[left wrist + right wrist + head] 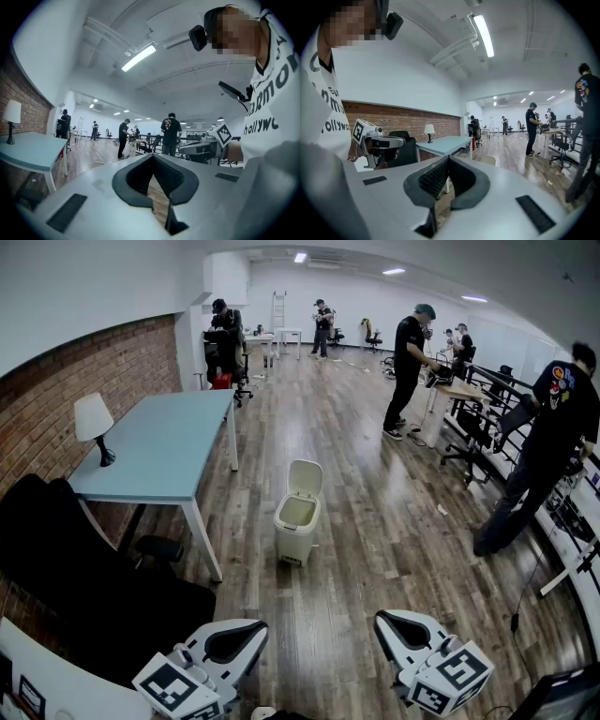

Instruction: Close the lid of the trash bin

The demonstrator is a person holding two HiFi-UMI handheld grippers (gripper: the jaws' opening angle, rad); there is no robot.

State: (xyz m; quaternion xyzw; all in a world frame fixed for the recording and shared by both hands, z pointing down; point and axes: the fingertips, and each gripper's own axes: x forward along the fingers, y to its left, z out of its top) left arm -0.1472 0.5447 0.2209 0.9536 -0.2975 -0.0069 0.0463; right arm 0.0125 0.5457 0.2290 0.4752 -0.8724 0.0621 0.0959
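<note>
Wood floor [375,540]. Bin [296,531] stands free on it, near table [169,442] corner. Lid [306,477] is tipped up and back, so closing not begun. Left gripper [261,626] and right gripper [379,619] are held low by body, pointing fwd, well short of bin. Prob. approach stance. Both jaws pressed together, empty.

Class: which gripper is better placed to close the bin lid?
Left, marginally. The left gripper lines up closer to the trash bin and its raised lid; the right gripper sits further aside. Both are far.
</note>
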